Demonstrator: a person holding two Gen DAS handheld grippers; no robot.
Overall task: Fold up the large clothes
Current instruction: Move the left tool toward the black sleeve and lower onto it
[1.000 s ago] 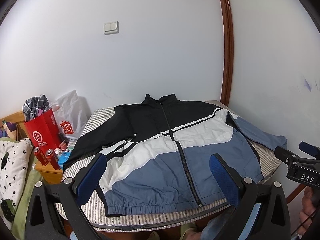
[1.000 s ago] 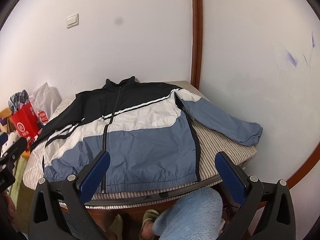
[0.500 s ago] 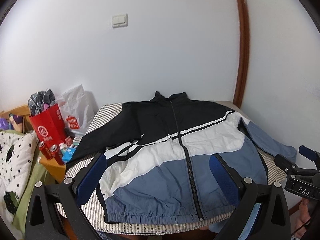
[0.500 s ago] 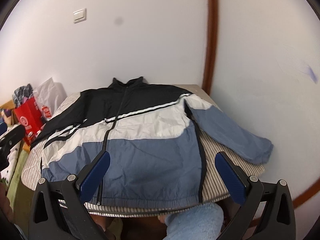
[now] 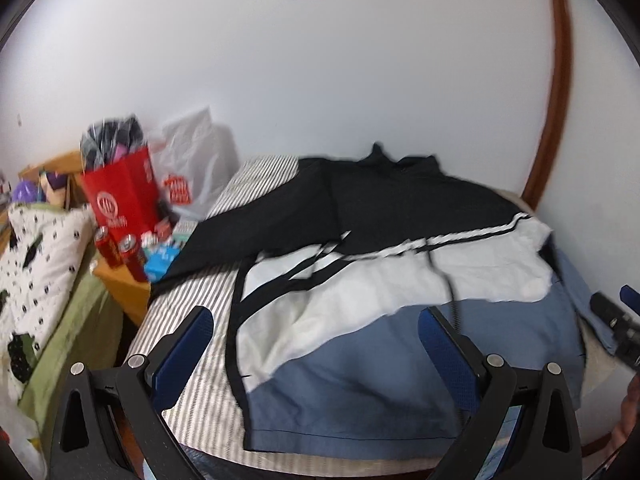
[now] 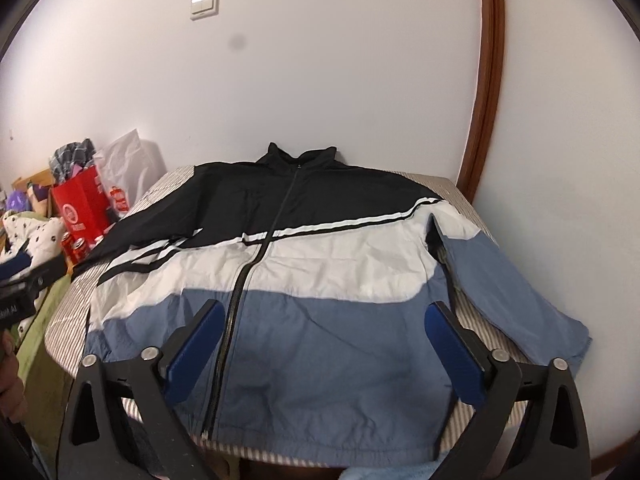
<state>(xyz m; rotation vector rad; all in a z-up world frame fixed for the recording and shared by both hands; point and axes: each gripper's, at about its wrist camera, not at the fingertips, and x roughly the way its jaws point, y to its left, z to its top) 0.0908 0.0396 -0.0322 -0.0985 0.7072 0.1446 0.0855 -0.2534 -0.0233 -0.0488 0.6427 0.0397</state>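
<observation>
The jacket [image 6: 320,280] lies face up and zipped, spread flat on the striped bed [image 5: 208,380], collar at 12 o'clock against the wall and hem at 6 o'clock by the near edge; nothing is folded yet, so this looks like the approach before the first fold. The left claw [image 5: 316,356] stands released and wide, nothing between its blue pads, hovering over the hem corner at the jacket's 7 o'clock. The right claw [image 6: 324,350] hangs over the blue lower front, its jaws closing slightly yet wide apart, no cloth between them. One sleeve [image 6: 512,288] stretches out to 4 o'clock, the other [image 5: 248,236], black, runs to 9 o'clock. The next move probably calls for each claw to drop onto a sleeve or a side edge, pinch a single layer, and carry it across toward the zip. At 9 o'clock beside the bed, a red paper bag [image 5: 120,196] stands stuffed with dark checked cloth, a white plastic bag [image 5: 196,160] leans behind it with contents hidden, and red cans [image 5: 120,250] stand in front.
</observation>
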